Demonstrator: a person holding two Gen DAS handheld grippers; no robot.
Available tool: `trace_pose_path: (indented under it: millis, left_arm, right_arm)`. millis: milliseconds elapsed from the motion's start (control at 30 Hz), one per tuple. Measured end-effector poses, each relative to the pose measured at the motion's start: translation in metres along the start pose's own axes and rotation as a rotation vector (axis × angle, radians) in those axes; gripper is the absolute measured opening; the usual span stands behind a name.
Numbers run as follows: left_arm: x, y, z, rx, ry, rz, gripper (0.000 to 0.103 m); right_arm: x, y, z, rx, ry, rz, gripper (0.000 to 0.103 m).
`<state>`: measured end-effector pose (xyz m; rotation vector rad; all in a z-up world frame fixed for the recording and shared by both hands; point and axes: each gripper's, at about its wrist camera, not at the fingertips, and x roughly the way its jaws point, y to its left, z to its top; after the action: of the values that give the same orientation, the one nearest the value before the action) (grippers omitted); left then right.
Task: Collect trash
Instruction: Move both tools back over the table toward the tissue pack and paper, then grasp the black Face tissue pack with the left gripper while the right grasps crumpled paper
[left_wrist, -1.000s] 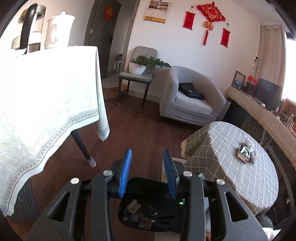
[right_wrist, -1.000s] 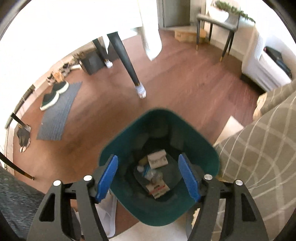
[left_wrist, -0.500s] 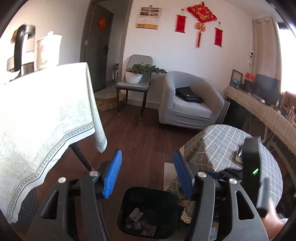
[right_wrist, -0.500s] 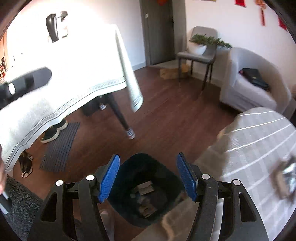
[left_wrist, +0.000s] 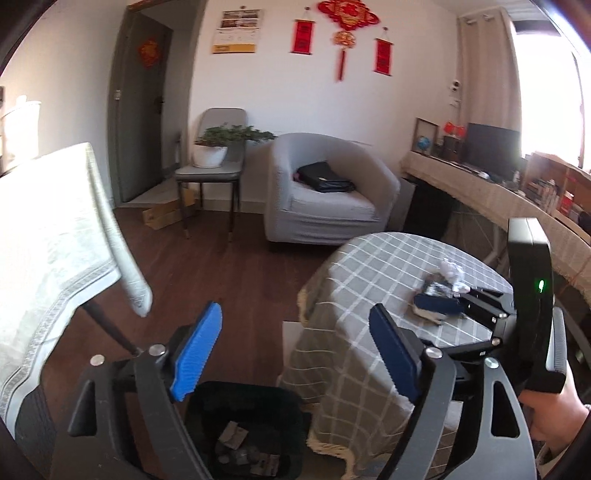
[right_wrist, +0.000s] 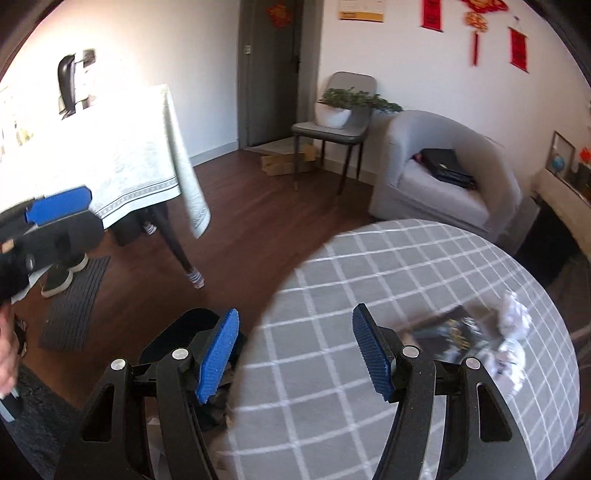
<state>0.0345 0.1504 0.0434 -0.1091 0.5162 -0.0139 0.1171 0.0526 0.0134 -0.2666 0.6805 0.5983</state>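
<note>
Trash (right_wrist: 480, 343) left to collect sits on the round checked worktop (right_wrist: 369, 280), far right side: a dark glossy wrapper (right_wrist: 448, 332) plus crumpled white paper (right_wrist: 515, 314) touching it. Bin (left_wrist: 243, 428) is on the floor just beside the worktop, already has scraps in it. Left gripper (left_wrist: 295, 354): jaws have just been opening, nothing between them, hanging above the bin. Right gripper (right_wrist: 293, 354): jaws apart, empty, over the worktop with the trash off to its right, not lined up yet. Risks: wrapper looks thin and flat, so the jaws could skate over it or pinch the cloth and drag it; paper wad is light and could get knocked off the edge if the approach comes in sideways. Right wrist view is motion-blurred around the pile, so I can't say whether that's two paper wads or one. Left wrist view shows the bin contents and the right gripper from the side near the pile; right wrist view only catches the bin's rim behind its own jaw, but shows the gap to the trash.
</note>
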Motion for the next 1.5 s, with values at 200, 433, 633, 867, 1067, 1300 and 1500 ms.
trace_pose_path:
  millis: [200,433,633,867,1067,1300,1500]
  left_arm:
    - [0.024,-0.034,-0.001,0.041,0.02,-0.035,0.088]
    - [0.053,-0.072,-0.001,0.031,0.056,-0.086,0.089]
    - [0.08,-0.103,0.0,0.041,0.093,-0.126,0.091]
    - [0.108,-0.138,-0.004,0.145,0.137,-0.183,0.092]
    - [0.136,-0.153,-0.002,0.205,0.176,-0.258,0.092]
    - [0.17,-0.164,-0.003,0.299,0.226,-0.302,0.092]
    - [0.192,-0.169,-0.006,0.335,0.268,-0.314,0.092]
  right_arm:
    - [-0.012,-0.037,-0.012,0.038,0.0,-0.058,0.071]
    - [-0.03,-0.076,-0.031,0.093,-0.001,-0.09,0.075]
    - [-0.047,-0.108,-0.046,0.15,0.009,-0.098,0.075]
    - [-0.052,-0.139,-0.062,0.193,0.045,-0.071,0.075]
    - [-0.049,-0.168,-0.073,0.274,0.053,-0.009,0.075]
    - [-0.045,-0.179,-0.08,0.294,0.069,0.026,0.075]
    - [-0.046,-0.181,-0.08,0.304,0.066,0.044,0.075]
